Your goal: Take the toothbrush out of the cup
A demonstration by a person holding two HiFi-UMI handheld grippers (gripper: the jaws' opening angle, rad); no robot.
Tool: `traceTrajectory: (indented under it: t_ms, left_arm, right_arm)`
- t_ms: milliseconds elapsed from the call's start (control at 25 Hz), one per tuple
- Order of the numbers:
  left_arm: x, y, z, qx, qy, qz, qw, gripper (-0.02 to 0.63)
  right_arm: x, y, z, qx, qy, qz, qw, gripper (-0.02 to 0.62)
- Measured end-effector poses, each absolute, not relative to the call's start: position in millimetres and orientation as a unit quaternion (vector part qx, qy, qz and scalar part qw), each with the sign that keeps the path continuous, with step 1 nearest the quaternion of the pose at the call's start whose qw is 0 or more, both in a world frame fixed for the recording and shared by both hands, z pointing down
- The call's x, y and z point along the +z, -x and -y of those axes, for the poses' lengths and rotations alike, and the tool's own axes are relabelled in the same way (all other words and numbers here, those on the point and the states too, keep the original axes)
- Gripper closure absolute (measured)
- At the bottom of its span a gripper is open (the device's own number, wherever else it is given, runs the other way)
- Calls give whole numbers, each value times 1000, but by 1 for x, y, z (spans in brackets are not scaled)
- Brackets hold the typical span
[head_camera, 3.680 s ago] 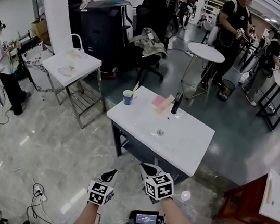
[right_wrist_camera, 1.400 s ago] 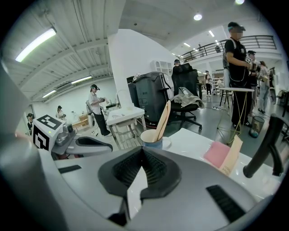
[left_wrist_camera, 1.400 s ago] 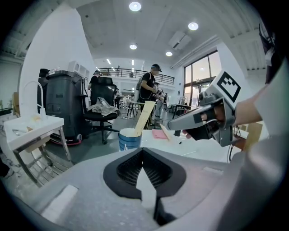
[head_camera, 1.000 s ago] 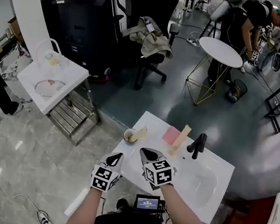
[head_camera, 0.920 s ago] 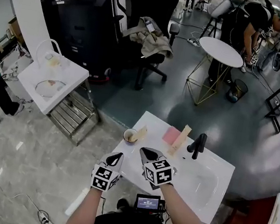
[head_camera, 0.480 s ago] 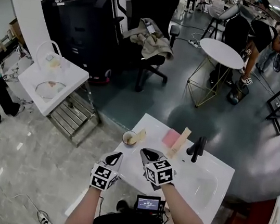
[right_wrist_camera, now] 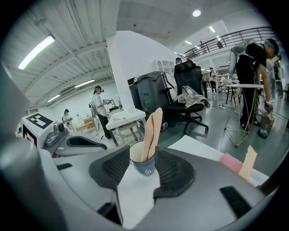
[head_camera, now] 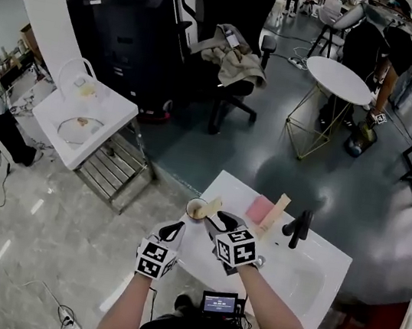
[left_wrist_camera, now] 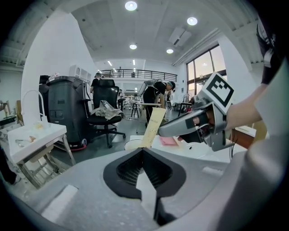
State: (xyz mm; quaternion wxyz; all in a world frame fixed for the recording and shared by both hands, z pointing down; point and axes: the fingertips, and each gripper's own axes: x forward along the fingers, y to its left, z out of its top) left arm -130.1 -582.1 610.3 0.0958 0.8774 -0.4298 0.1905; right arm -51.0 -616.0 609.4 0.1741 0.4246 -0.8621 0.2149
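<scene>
A blue cup (right_wrist_camera: 144, 164) with a white inside stands near the left edge of the white sink counter (head_camera: 236, 194). A beige wrapped toothbrush (right_wrist_camera: 151, 130) leans upright in the cup (head_camera: 196, 209). My right gripper (right_wrist_camera: 143, 154) faces it, its jaws opening; the cup sits just past the tips, in line with the gap, and the pads do not touch it. In the head view the right gripper (head_camera: 222, 219) reaches to just beside the cup. My left gripper (left_wrist_camera: 142, 151) is shut and empty, hanging back at the counter's near edge (head_camera: 174, 228).
On the counter stand a pink block (head_camera: 259, 208), an upright beige packet (head_camera: 276, 210) and a black faucet (head_camera: 298, 227) over the basin (head_camera: 293, 273). Beyond it are an office chair (head_camera: 232, 71), a white side table (head_camera: 82, 113), a round table (head_camera: 345, 80) and people.
My right gripper has moved forward up to the cup, and the left gripper has edged forward beside it. The toothbrush still stands in the cup.
</scene>
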Motion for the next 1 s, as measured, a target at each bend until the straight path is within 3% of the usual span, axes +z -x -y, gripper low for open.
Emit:
traceTrajectory:
  t_ms: [320, 720, 1000]
  left_arm:
    - [629, 142, 582, 206, -868, 438, 109, 595]
    - [645, 154, 576, 213, -858, 451, 128, 596]
    - [639, 159, 575, 209, -856, 457, 122, 595]
  right_arm:
    - [631, 69, 641, 231, -417, 859, 188, 407]
    - [641, 71, 656, 236, -431, 850, 189, 546]
    - [634, 74, 653, 235, -426, 854, 186, 569]
